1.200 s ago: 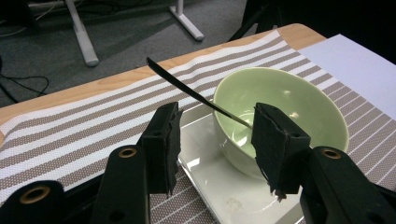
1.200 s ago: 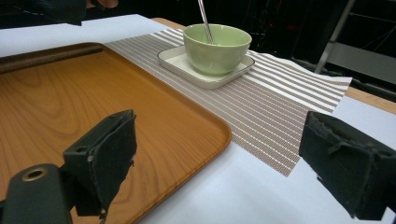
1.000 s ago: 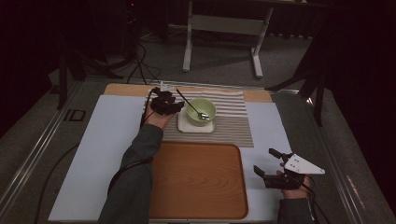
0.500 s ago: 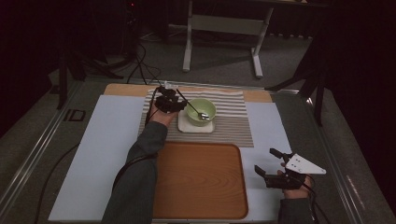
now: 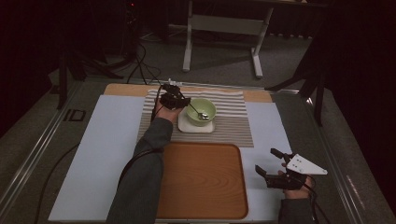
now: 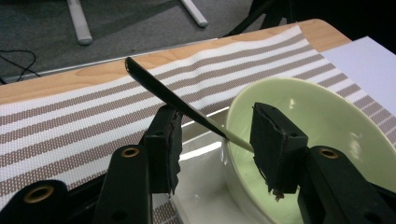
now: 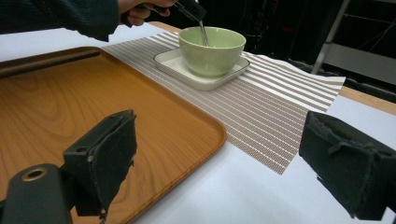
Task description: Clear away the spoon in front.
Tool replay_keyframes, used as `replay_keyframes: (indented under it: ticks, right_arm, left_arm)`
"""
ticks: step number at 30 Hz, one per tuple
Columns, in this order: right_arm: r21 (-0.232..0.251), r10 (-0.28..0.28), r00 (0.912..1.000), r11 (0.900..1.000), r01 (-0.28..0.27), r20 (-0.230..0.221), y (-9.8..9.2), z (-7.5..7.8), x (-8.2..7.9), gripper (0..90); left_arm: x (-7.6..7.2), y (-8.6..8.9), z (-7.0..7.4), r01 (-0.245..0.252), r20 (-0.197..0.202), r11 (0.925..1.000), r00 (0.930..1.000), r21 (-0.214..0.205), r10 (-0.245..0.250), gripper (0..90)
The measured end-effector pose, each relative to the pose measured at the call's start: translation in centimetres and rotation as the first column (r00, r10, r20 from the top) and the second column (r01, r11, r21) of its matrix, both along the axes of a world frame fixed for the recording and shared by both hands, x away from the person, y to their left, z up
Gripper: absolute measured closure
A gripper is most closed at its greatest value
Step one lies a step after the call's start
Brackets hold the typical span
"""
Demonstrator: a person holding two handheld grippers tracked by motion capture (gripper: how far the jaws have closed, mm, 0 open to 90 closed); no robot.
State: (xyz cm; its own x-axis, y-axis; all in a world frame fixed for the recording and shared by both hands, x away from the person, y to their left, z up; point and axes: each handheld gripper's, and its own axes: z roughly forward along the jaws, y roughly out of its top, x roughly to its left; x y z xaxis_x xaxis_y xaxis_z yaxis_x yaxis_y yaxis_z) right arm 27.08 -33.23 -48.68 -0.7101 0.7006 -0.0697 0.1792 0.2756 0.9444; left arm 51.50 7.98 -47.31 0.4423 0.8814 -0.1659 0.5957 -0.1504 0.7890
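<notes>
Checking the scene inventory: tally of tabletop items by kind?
Bowl: 1
Spoon: 1
Square plate: 1
Striped placemat: 1
Wooden tray: 1
Total: 5

My left arm stretches far across the table, its gripper [image 5: 173, 97] with jaws parted about halfway. My right gripper [image 5: 275, 165] rests near the right edge, jaws spread wide.
</notes>
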Motion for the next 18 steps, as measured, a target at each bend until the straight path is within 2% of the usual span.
replay_keyframes:
  ticks: [6,7,18]
  right_arm:
    - [-0.003,0.002,1.0,1.0,-0.002,0.0,0.0,0.0,0.0,10.8]
    - [-0.002,0.002,1.0,1.0,-0.002,0.0,0.0,0.0,0.0,10.8]
    - [0.002,-0.002,1.0,1.0,0.002,-0.007,0.0,0.0,0.0,10.8]
  left_arm:
    - [0.4,0.0,-0.5,-0.027,-0.023,0.9996,0.9994,0.0,0.027,56.2]
    - [0.6,0.1,-0.8,-0.033,-0.033,0.9994,0.9989,-0.01,0.032,56.2]
    - [1.3,-0.2,-0.6,-0.032,-0.033,0.9988,0.999,-0.037,0.031,57.5]
